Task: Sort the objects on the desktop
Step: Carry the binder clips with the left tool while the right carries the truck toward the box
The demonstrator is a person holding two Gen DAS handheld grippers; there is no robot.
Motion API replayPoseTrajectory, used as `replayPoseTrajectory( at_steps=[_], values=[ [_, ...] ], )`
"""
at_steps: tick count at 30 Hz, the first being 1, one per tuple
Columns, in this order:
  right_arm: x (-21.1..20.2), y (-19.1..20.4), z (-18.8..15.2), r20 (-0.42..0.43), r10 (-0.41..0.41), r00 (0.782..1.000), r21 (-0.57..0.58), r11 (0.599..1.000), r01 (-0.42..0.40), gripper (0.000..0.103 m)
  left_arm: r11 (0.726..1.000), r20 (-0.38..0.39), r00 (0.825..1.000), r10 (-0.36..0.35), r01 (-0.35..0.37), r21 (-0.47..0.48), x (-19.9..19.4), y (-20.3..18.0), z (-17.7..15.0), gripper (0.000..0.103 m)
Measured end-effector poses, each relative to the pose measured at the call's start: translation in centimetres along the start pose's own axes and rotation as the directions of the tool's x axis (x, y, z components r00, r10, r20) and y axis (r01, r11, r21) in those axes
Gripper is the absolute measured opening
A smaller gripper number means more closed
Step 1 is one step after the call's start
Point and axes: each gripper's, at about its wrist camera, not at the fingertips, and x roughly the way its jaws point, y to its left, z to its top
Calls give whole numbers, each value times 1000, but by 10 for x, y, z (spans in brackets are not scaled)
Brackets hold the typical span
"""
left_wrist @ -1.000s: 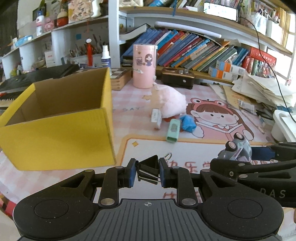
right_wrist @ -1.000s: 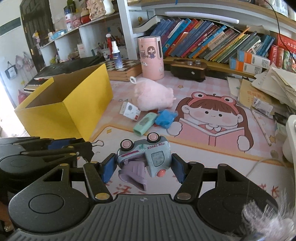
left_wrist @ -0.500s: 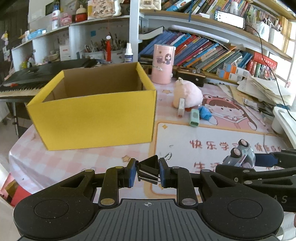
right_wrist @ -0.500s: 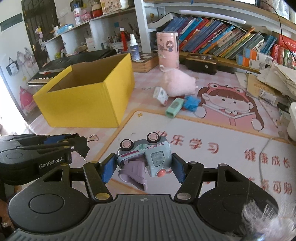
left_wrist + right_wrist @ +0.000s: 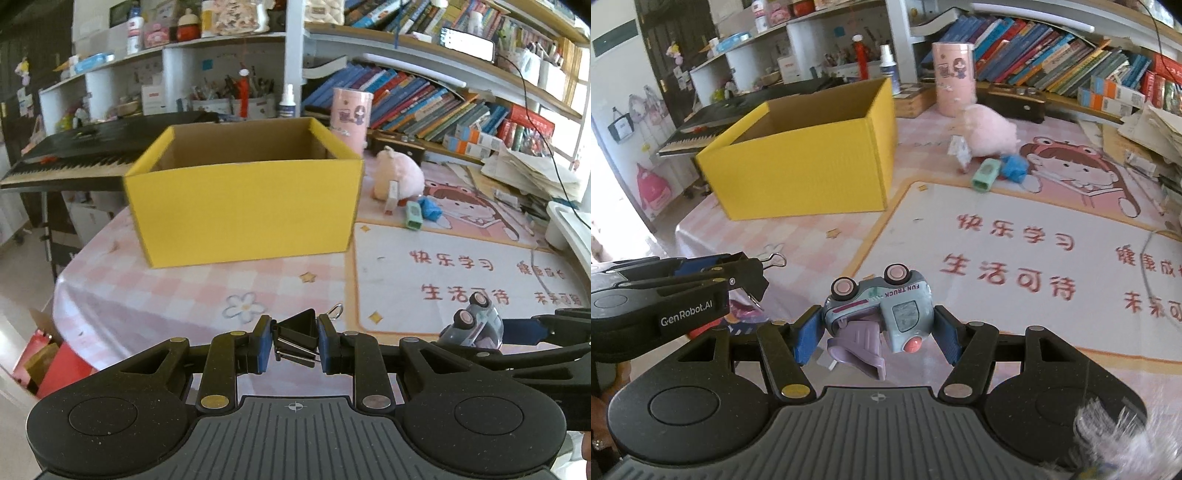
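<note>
My left gripper (image 5: pixel 294 341) is shut on a black binder clip (image 5: pixel 297 334), held above the table's near edge. My right gripper (image 5: pixel 875 326) is shut on a pale blue toy truck (image 5: pixel 882 308), which lies on its side with its pink wheels up. Each gripper shows in the other's view: the right gripper (image 5: pixel 517 332) with the toy truck (image 5: pixel 476 326) at the lower right, the left gripper (image 5: pixel 738 273) at the left. An open yellow cardboard box (image 5: pixel 243 199) stands ahead on the pink table; what lies inside it is hidden. Behind it to the right lie a pink plush (image 5: pixel 400 173), a green eraser (image 5: pixel 413 216) and a blue scrap (image 5: pixel 430 206).
A pink cartoon desk mat (image 5: pixel 1034 236) covers the table's right half. A pink canister (image 5: pixel 350 118) and shelves of books (image 5: pixel 443 107) stand at the back. A black keyboard (image 5: pixel 85 155) sits left of the box. Paper stacks (image 5: pixel 528 173) crowd the right edge. The table's near edge (image 5: pixel 74 325) drops off at the left.
Both grippers have drawn back from the box and the table's middle, keeping the clip and the truck. The box and the loose objects now look farther away, and the table's near edge has come into view.
</note>
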Motion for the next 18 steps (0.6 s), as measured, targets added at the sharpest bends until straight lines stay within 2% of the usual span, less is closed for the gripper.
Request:
replayPoseTrajectory(
  at_steps=[13, 18],
  values=[
    [-1, 60, -6, -8, 96, 995, -123, 988, -96, 61, 989, 48, 992, 113, -108, -101, -38, 47, -19, 24],
    [-1, 75, -5, -7, 120, 993, -163, 979, -119, 61, 984, 64, 989, 135, -127, -123, -45, 56, -21, 24]
  ],
)
